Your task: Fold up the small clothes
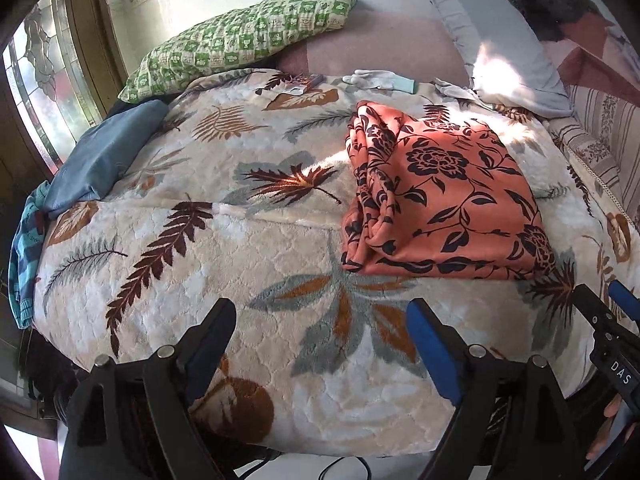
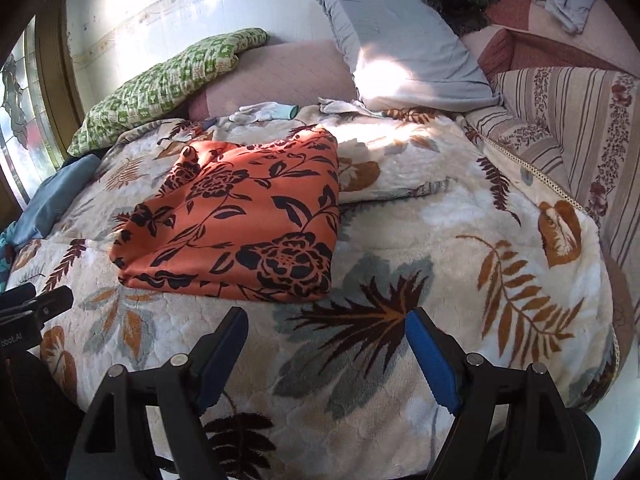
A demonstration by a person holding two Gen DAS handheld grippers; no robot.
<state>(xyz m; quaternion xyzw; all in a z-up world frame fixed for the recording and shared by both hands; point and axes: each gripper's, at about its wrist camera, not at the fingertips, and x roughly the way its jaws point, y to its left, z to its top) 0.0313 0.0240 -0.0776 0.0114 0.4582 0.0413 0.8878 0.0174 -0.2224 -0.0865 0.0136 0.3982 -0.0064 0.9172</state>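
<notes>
An orange cloth with a dark flower print (image 1: 444, 196) (image 2: 244, 220) lies folded into a rough square on the leaf-patterned blanket (image 1: 208, 248) (image 2: 440, 264). My left gripper (image 1: 320, 316) hangs open over the blanket's near edge, short of the cloth and to its left, with nothing between its fingers. My right gripper (image 2: 326, 320) is open too, over the blanket just in front of the cloth's near right corner, and holds nothing. In the left wrist view the right gripper (image 1: 612, 312) shows at the right edge; in the right wrist view the left gripper (image 2: 36, 304) shows at the left edge.
A blue garment (image 1: 100, 160) (image 2: 52, 200) and a striped teal one (image 1: 24, 256) lie at the bed's left edge. A green checked pillow (image 1: 240, 40) (image 2: 168, 84), a grey pillow (image 1: 504, 48) (image 2: 404, 48) and white gloves (image 1: 376, 79) (image 2: 264, 112) lie at the back. A striped quilt (image 2: 568, 128) borders the right.
</notes>
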